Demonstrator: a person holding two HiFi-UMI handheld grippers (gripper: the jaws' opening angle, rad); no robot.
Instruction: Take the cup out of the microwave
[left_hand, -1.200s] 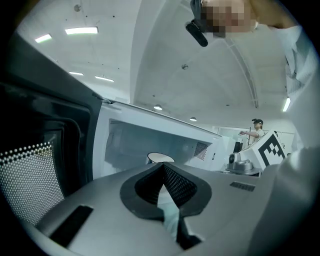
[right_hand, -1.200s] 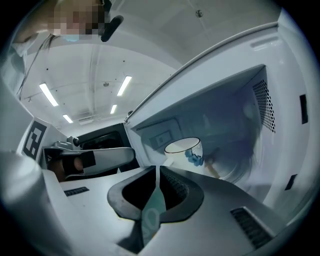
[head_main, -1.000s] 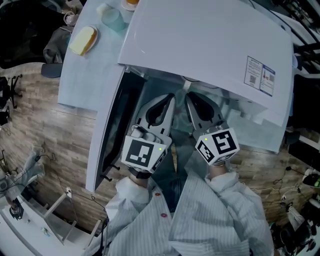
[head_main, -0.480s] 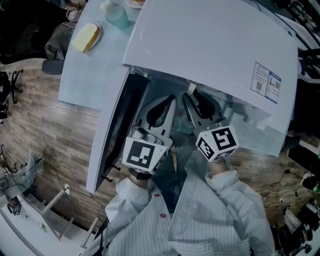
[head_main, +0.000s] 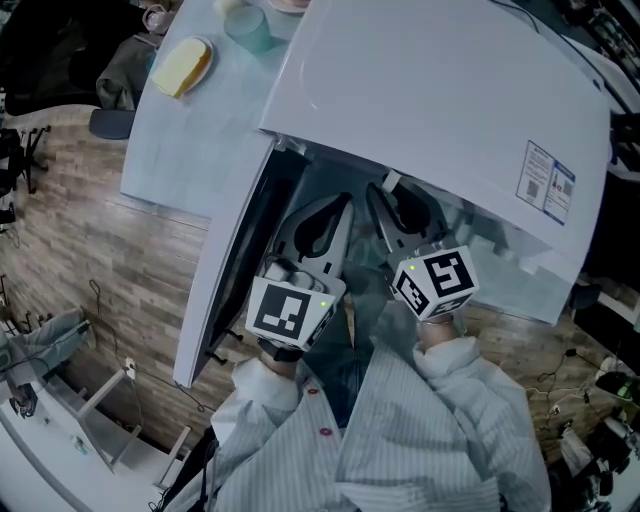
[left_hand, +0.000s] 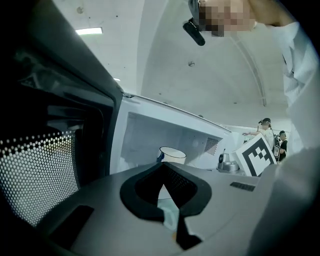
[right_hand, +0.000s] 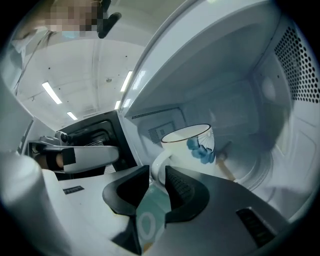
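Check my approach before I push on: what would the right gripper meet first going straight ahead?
Probably the cup's handle, just beyond the open right gripper; depth is uncertain.

A pale tabletop (head_main: 190, 150) reaches from the centre of the head view up toward eleven o'clock, over a floor (head_main: 70, 250) of wooden planks. A white microwave (head_main: 440, 110) stands on it and fills the side toward one o'clock, its door swung open toward seven o'clock. At ten o'clock from the microwave lies a small plate with a yellow block (head_main: 183, 67) on it. At twelve o'clock from that plate, near the table's far edge, stands a pale green beaker (head_main: 247, 25). Inside the microwave a white cup (right_hand: 192, 145) with a blue flower stands upright on the oven floor.
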